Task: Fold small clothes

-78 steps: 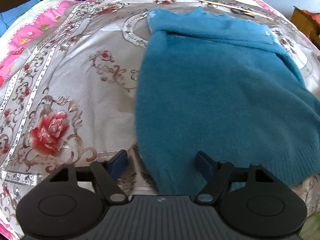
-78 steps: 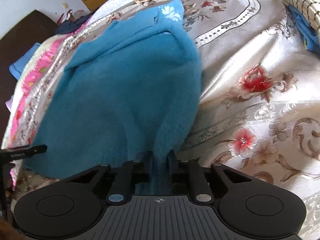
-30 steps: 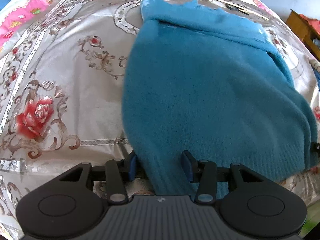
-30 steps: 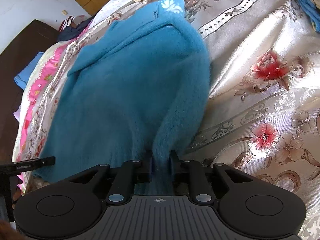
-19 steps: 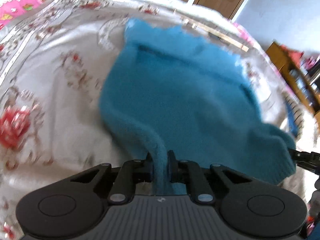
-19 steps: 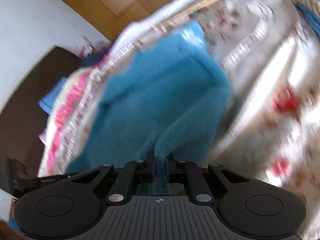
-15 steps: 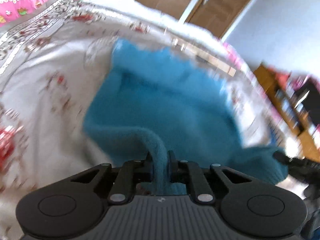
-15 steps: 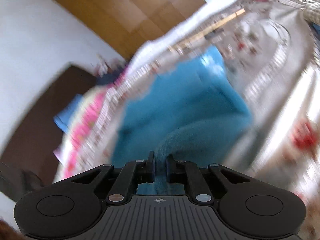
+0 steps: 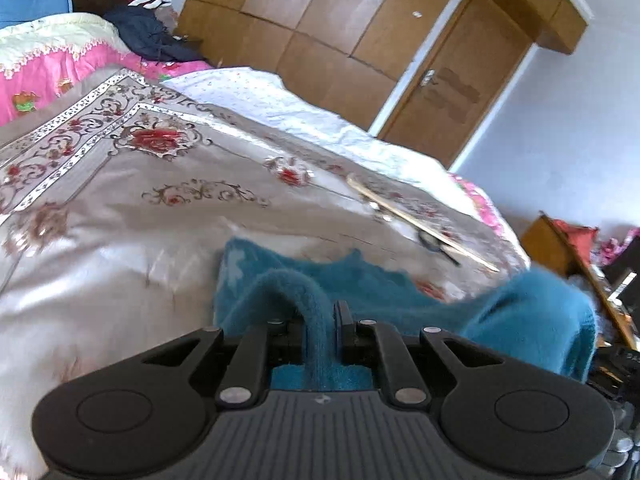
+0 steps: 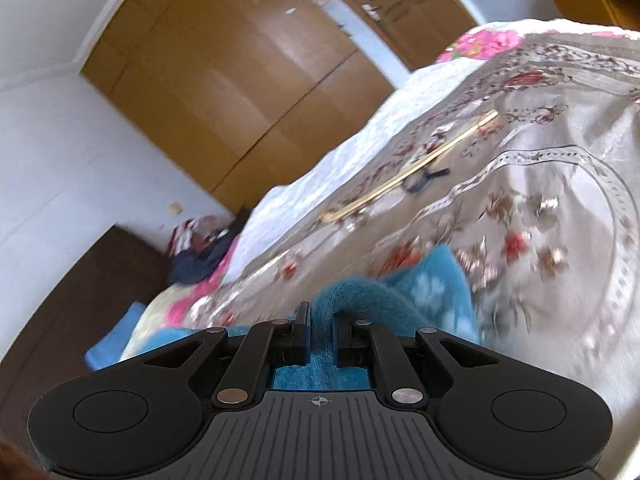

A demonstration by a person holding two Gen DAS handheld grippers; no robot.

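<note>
A fuzzy teal sweater (image 9: 384, 300) lies on the floral bedspread (image 9: 120, 208). My left gripper (image 9: 320, 316) is shut on a fold of its hem, lifted and carried over the garment toward the collar end. My right gripper (image 10: 320, 320) is shut on the other hem corner of the sweater (image 10: 424, 292), also lifted. The hem held by the right gripper shows as a raised teal bulge (image 9: 536, 316) at the right of the left wrist view. Most of the sweater's body is hidden below the grippers.
A long wooden stick (image 9: 420, 224) with a dark object beside it lies across the bedspread past the sweater; it also shows in the right wrist view (image 10: 412, 168). A pile of dark clothes (image 9: 152, 36) sits at the bed's far corner. Wooden wardrobe doors (image 9: 320, 24) stand behind.
My left gripper closed on the hem. Both grippers lifted the hem and swept it forward over the sweater toward the collar; the views tilted up to the wardrobe.
</note>
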